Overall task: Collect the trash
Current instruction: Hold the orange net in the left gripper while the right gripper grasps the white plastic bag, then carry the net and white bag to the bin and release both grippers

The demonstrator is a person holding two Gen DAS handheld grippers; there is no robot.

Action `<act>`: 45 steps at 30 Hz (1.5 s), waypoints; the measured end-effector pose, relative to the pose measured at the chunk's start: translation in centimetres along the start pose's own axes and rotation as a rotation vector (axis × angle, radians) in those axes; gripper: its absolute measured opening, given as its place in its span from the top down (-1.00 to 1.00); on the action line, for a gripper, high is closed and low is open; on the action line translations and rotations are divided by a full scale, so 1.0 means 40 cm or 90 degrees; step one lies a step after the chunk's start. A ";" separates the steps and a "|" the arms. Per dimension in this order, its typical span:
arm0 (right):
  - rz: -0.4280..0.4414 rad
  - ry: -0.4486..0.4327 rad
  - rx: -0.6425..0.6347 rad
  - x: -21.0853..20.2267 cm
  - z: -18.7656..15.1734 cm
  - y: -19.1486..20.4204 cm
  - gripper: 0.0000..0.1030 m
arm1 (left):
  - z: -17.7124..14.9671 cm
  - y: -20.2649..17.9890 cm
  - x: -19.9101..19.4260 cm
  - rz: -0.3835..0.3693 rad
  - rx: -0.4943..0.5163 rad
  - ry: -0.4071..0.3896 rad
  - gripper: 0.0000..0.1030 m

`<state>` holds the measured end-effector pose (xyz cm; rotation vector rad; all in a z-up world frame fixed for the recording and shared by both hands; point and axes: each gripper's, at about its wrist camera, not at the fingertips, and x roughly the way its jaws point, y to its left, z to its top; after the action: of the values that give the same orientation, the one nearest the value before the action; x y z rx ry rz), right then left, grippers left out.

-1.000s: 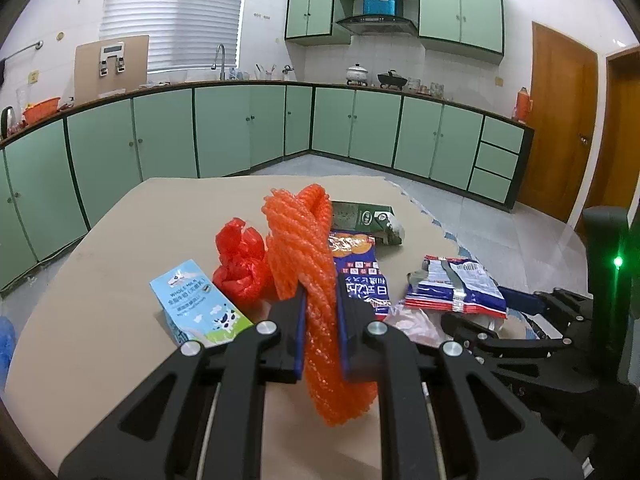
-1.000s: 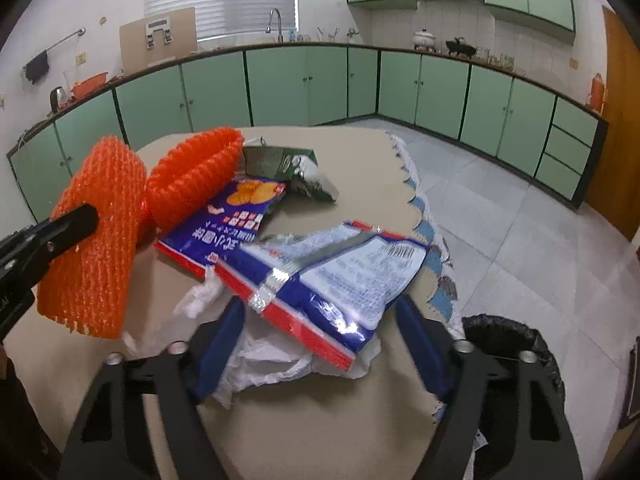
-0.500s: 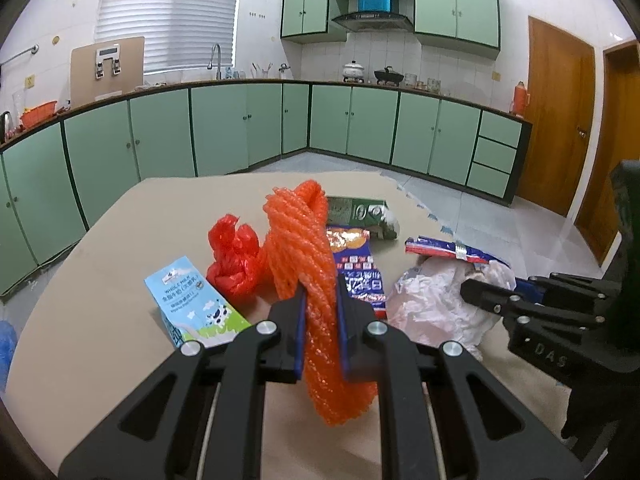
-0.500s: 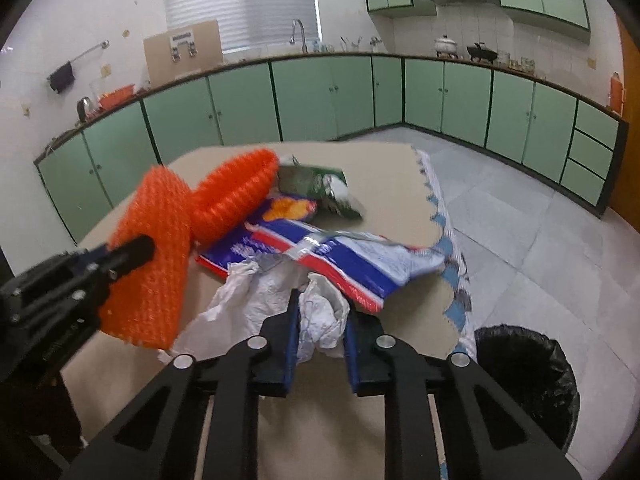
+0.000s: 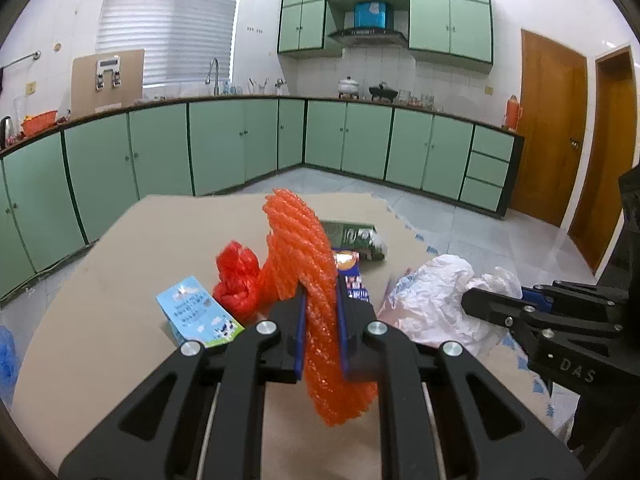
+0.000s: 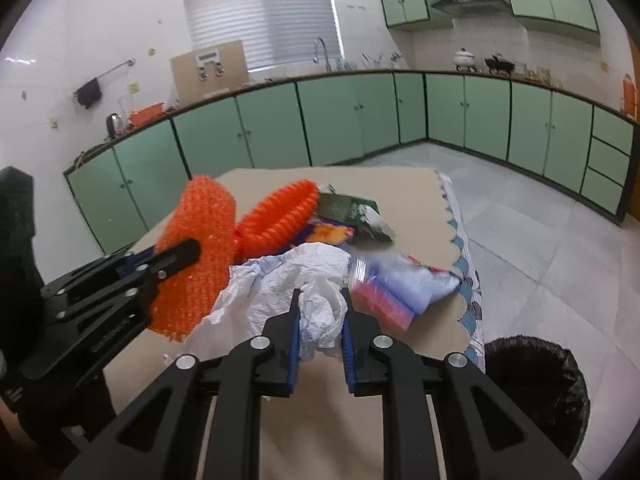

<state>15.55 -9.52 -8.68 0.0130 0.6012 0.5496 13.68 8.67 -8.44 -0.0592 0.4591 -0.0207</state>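
My left gripper [image 5: 320, 304] is shut on an orange foam net [image 5: 316, 300] and holds it above the table; it also shows in the right wrist view [image 6: 196, 256]. My right gripper [image 6: 320, 300] is shut on a crumpled white plastic bag [image 6: 296, 276], lifted off the table, also in the left wrist view [image 5: 436, 296]. A blue and red snack wrapper [image 6: 396, 280] hangs blurred beside the bag. On the table lie a second orange net [image 6: 280, 216], a red bag [image 5: 236, 276], a blue milk carton [image 5: 196, 312], a green packet [image 6: 356, 216] and a blue packet [image 5: 352, 276].
A black-lined trash bin [image 6: 536, 388] stands on the floor past the table's right edge. The beige table [image 5: 120, 280] has a scalloped cloth edge [image 6: 464, 268] on the right. Green kitchen cabinets [image 5: 224, 144] line the far walls.
My right gripper closed on the white plastic bag and raised it off the table; the blue and red wrapper shifted with it. My left gripper lifted slightly, still holding the orange net.
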 end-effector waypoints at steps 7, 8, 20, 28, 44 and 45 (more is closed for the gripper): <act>0.003 -0.049 -0.016 -0.086 0.018 0.019 0.67 | 0.029 -0.009 -0.081 -0.019 0.002 -0.041 0.78; 0.001 -0.053 -0.014 -0.095 0.019 0.016 0.67 | 0.033 -0.009 -0.087 -0.024 0.003 -0.045 0.78; -0.104 -0.091 0.039 -0.200 0.017 -0.100 0.67 | 0.037 -0.143 -0.079 -0.114 0.042 -0.044 0.78; -0.184 -0.098 0.086 -0.276 -0.029 -0.213 0.67 | 0.023 -0.270 -0.038 -0.179 0.074 -0.037 0.78; -0.321 -0.082 0.189 -0.384 -0.145 -0.443 0.67 | -0.031 -0.537 0.089 -0.285 0.139 0.006 0.78; -0.325 -0.079 0.194 -0.384 -0.150 -0.457 0.67 | -0.034 -0.551 0.102 -0.288 0.143 0.012 0.78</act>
<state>10.66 -33.65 -8.51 0.1759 0.5369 -0.0401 16.57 -13.54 -10.11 0.0593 0.4516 -0.5163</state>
